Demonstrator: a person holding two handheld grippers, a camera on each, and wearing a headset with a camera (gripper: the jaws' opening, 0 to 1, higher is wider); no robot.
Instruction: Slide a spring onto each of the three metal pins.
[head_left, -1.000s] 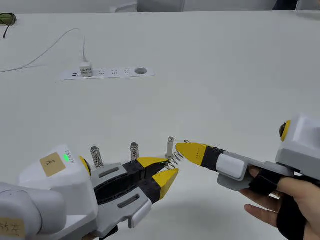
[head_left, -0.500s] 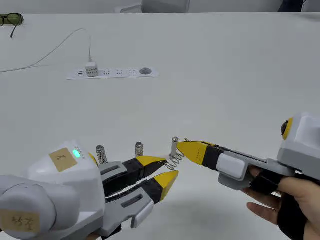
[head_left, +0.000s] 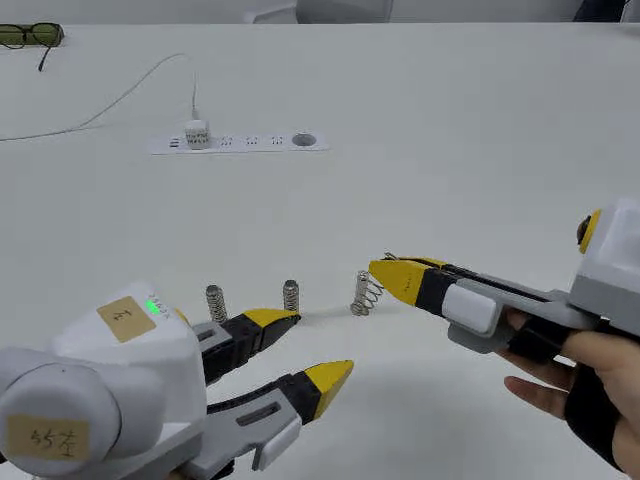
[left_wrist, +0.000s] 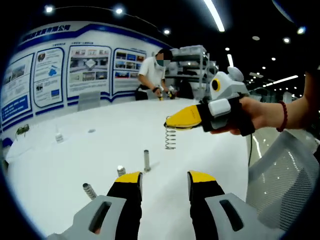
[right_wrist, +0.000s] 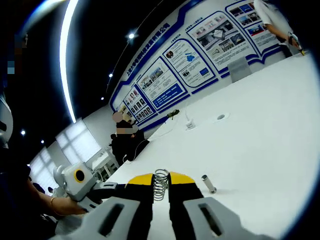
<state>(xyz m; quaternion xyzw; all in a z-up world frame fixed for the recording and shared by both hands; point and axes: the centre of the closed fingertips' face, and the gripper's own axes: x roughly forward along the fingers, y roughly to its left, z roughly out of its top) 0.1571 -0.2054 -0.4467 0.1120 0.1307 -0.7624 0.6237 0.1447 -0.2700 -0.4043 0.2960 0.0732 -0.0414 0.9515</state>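
Two metal pins (head_left: 216, 300) (head_left: 291, 295) stand upright on the white table, each with a spring on it. A third pin (left_wrist: 147, 160) is bare; it shows again as the bare pin (right_wrist: 208, 183). My right gripper (head_left: 385, 272) is shut on the top of a loose spring (head_left: 366, 293), which hangs close beside the bare pin, seemingly not on it. The same spring (right_wrist: 160, 184) sits between the right jaws. My left gripper (head_left: 305, 345) is open with nothing between its jaws, low and left of the pins. The left gripper view shows the hanging spring (left_wrist: 170, 137) beyond the bare pin.
A white power strip (head_left: 240, 142) with a plug (head_left: 196, 132) and cable lies at the back of the table (head_left: 480, 150). Glasses (head_left: 30, 35) rest at the far left corner. People stand in the background of both gripper views.
My left gripper has opened wide and drawn back from the spring's lower end. The spring now hangs more upright from the right gripper, which has shifted slightly right.
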